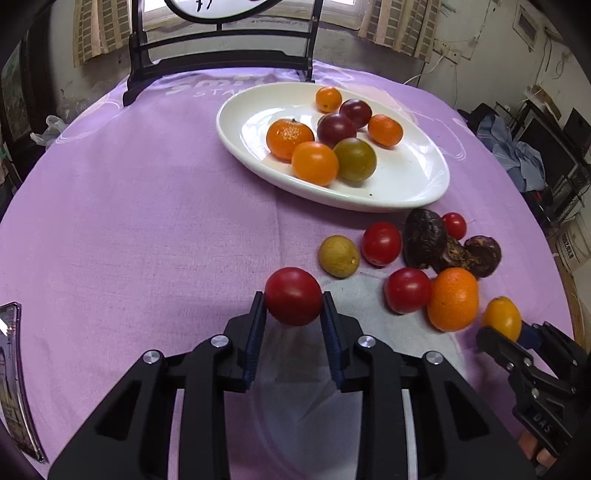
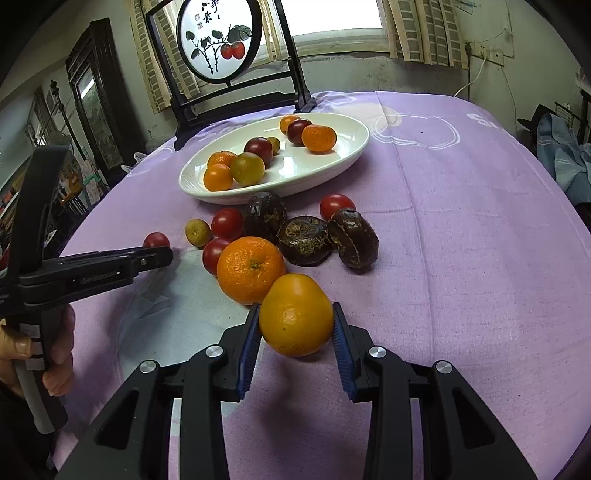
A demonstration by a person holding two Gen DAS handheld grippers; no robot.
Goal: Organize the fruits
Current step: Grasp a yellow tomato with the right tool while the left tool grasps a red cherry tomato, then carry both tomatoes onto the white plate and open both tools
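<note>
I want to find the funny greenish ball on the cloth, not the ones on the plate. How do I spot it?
Start at the white oval plate on the purple tablecloth. Just in front of its near rim lies a loose group of fruit; the greenish-yellow ball is at its left edge, beside a red tomato. It is the only dull, speckled, olive one there.

Soft daylight from the rear window [image 2: 332, 18]; sharp, fisheye-bent edges.

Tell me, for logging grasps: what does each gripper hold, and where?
Left gripper clamps a red tomato by its sides; right gripper clamps a yellow fruit by its sides.
</note>
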